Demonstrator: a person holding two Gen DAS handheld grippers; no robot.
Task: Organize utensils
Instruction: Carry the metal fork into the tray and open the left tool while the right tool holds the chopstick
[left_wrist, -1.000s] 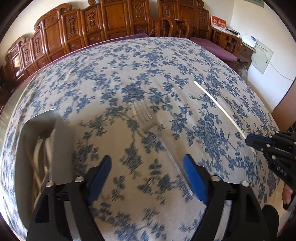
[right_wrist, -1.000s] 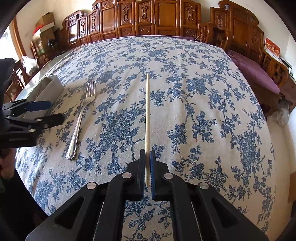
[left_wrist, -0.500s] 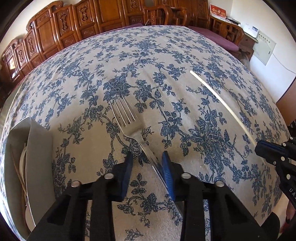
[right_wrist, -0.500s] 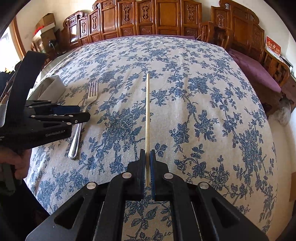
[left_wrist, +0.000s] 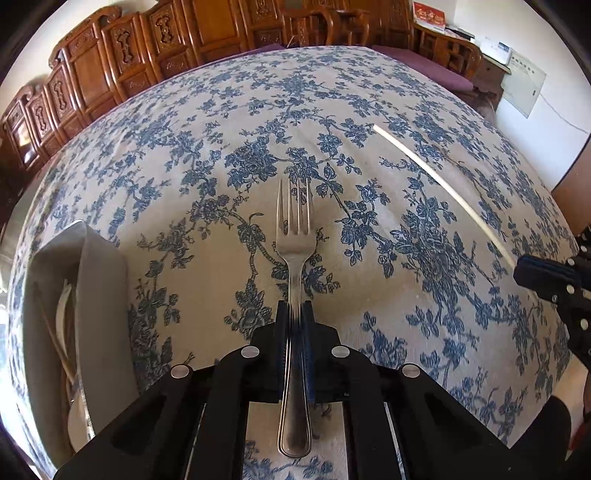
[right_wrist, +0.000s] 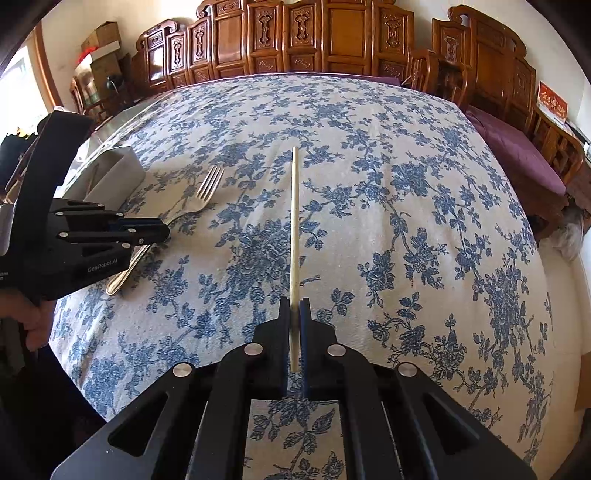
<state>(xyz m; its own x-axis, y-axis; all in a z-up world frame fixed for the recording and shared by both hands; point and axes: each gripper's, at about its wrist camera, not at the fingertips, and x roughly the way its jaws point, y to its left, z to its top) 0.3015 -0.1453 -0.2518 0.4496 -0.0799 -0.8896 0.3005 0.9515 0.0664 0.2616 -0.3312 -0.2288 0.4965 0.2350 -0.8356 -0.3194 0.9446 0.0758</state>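
Fork (left_wrist: 293, 236): a stainless steel utensil, lying on the desk (left_wrist: 406, 92) with its tines pointing away from the camera in the left wrist view. Its handle passes between the fingers of the left gripper (left_wrist: 294, 308), whose jaws are closed on the handle just below the neck; the handle end projects back toward the camera. In the right wrist view the same fork (right_wrist: 207, 188) lies at the left, with the left gripper (right_wrist: 162, 230) clamped across its shaft and a hand (right_wrist: 27, 314) holding the gripper body.

Chopstick (right_wrist: 294, 221): a single pale stick, lying straight on the cloth and pointing away from the camera. The right gripper (right_wrist: 294, 306) is closed on its near end, the stick held between the two fingers. In the left wrist view the chopstick (left_wrist: 436, 177) runs diagonally at the right, ending at the right gripper (left_wrist: 524, 269) near the frame edge.

Utensil holder (left_wrist: 99, 295): a grey, open-topped container at the left edge of the desk, beside the fork. Thin sticks and a white utensil are visible inside it.

Desk covering: a beige cloth (right_wrist: 406, 221) with a blue floral print. Carved wooden chairs (right_wrist: 332, 37) stand along the far side.
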